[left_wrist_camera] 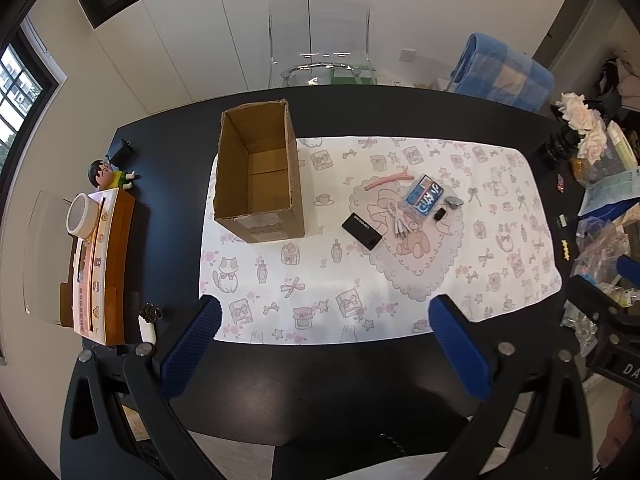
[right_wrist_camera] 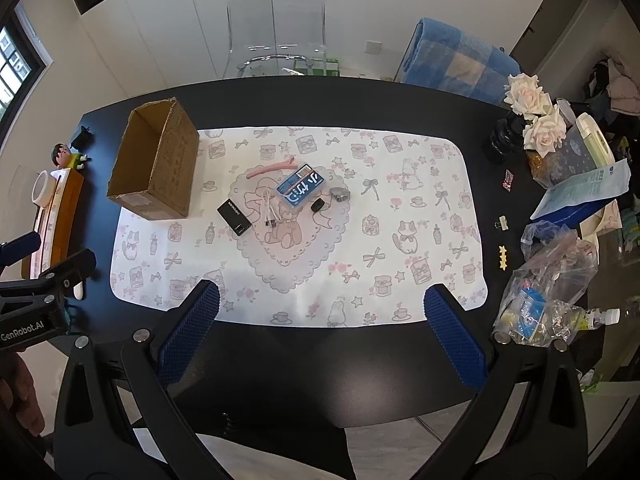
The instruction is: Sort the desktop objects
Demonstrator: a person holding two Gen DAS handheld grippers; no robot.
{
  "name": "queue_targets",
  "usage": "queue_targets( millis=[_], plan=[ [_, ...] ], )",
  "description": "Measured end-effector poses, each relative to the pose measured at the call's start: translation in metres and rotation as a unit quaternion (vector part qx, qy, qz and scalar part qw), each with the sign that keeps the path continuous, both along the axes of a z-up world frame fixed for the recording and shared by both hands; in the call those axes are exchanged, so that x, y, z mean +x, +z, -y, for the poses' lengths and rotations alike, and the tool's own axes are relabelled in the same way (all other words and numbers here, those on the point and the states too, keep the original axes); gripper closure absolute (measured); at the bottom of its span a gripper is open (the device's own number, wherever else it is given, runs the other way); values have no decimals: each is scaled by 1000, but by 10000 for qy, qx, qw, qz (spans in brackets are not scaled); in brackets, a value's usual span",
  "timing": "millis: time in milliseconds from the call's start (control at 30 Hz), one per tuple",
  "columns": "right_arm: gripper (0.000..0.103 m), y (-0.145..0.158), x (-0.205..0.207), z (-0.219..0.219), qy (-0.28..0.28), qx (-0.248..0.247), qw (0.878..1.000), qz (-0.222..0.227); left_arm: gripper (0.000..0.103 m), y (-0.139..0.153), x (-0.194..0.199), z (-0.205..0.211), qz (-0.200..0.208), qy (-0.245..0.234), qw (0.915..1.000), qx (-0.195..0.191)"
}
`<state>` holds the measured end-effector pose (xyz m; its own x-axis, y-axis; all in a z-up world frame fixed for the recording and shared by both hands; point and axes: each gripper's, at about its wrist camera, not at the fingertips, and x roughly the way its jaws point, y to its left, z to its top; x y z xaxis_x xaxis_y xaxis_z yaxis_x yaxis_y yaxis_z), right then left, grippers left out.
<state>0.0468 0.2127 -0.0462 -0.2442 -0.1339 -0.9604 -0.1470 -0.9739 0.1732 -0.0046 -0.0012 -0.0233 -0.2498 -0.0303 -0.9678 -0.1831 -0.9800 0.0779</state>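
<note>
An open, empty cardboard box stands at the mat's far left. Right of it, near the mat's middle, lies a small cluster: a black charger block, a white cable, a blue card pack, a pink hair clip, a small black item and a round metal piece. My left gripper and right gripper both hover open over the near table edge, holding nothing.
A patterned white mat covers the black table. On the left sit a tape roll, an orange box and a figurine. The right side holds roses, plastic bags, papers and clips. A clear chair stands behind.
</note>
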Motion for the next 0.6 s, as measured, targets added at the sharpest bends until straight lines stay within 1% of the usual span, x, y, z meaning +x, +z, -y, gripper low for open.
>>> queue_targets(
  millis=[600],
  plan=[
    [0, -6, -6, -6, -48, -31, 10000, 73, 0, -1, -7, -8, 60, -83, 9999, -48]
  ],
)
